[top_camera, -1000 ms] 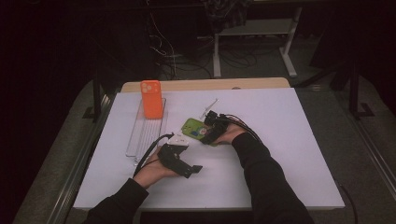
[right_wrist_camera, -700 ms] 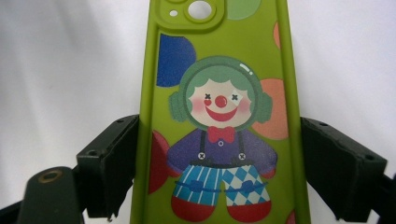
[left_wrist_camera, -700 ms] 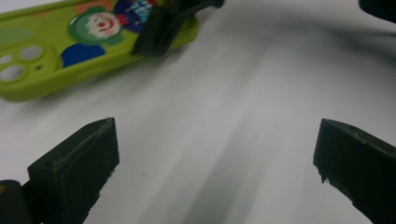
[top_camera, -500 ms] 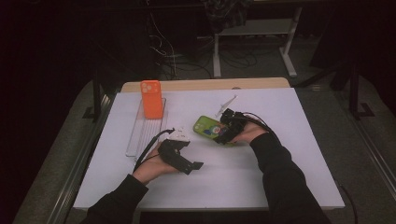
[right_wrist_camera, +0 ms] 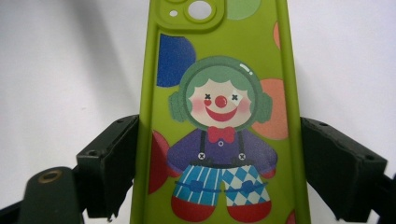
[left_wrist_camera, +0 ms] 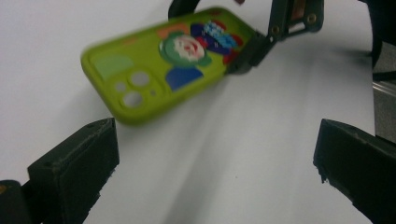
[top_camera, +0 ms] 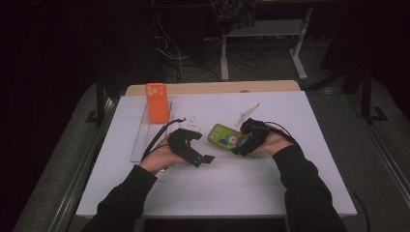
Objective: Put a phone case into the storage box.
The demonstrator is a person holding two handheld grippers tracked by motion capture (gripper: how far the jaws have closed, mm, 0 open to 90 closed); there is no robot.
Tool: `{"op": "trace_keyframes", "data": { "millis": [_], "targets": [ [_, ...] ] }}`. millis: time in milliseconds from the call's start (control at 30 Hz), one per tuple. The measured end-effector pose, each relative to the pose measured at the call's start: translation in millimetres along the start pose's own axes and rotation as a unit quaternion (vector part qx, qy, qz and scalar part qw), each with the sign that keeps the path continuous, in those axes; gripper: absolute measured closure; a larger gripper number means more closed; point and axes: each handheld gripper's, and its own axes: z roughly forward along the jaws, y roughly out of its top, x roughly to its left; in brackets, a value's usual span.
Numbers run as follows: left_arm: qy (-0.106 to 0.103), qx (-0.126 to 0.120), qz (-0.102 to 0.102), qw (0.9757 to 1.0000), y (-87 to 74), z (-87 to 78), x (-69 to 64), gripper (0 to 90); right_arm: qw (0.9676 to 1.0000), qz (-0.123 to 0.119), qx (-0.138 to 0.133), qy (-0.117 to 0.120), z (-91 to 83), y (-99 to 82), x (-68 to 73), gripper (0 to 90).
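Note:
A lime-green phone case with a cartoon clown on its back is held at its lower end by my right gripper, which is shut on its two long edges. In the right gripper view the case stands between the two black pads. In the left gripper view the case hangs tilted just above the white table, with the right gripper on its far end. My left gripper is open with nothing between its jaws, and points at the case from the left.
An orange phone case stands upright on a clear tray at the back left. A small white object lies behind the left hand, and a thin clear piece lies behind the right hand. The white table has dark floor around it.
My right gripper has carried the green case to the right. The left hand has risen a little and moved toward the table's middle, its jaws still open.

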Motion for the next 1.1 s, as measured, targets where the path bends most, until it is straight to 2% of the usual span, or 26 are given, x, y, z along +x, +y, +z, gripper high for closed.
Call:
{"op": "trace_keyframes", "data": {
  "millis": [100,133,167,433,633,767,800,967,1067,1100],
  "targets": [
    [-0.002,0.004,0.006,1.0,-0.7,0.5,0.3,0.0,0.9998,-0.01,0.012,0.01,3.5,-2.0,5.4,15.0],
    [0.004,0.012,0.022,0.9997,-1.1,-1.1,0.7,0.0,0.9997,-0.015,0.012,0.012,3.9,-2.6,6.5,15.1],
    [0.004,0.015,0.026,0.9996,-2.3,-2.7,-0.1,0.0,0.9996,-0.018,0.01,0.017,3.5,-3.3,8.0,15.1],
    [-0.018,0.014,0.055,0.9982,-6.2,-14.6,0.2,0.0,0.9971,-0.058,0.016,0.048,0.5,-2.9,22.3,15.0],
    [-0.031,0.022,0.075,0.9964,-6.7,-17.4,-3.0,0.0,0.9932,-0.086,0.021,0.075,-1.6,0.9,35.2,15.0],
    [-0.042,0.031,0.095,0.9941,-7.0,-16.7,-5.2,0.0,0.9899,-0.109,0.026,0.087,-2.5,6.1,44.0,15.0],
    [-0.044,0.032,0.095,0.9939,-7.1,-16.5,-6.1,0.0,0.9889,-0.115,0.026,0.091,-2.4,7.4,45.9,15.0],
    [-0.055,0.039,0.112,0.9915,-7.6,-14.0,-9.7,0.0,0.9862,-0.126,0.022,0.105,-0.9,11.1,53.2,15.0],
    [-0.062,0.04,0.112,0.9909,-8.1,-12.8,-12.6,0.0,0.9837,-0.137,0.026,0.114,-0.2,13.9,58.6,15.0],
    [-0.067,0.044,0.118,0.9897,-8.0,-12.6,-12.9,0.0,0.9828,-0.142,0.026,0.116,0.1,15.0,60.5,15.0]
  ]
}}
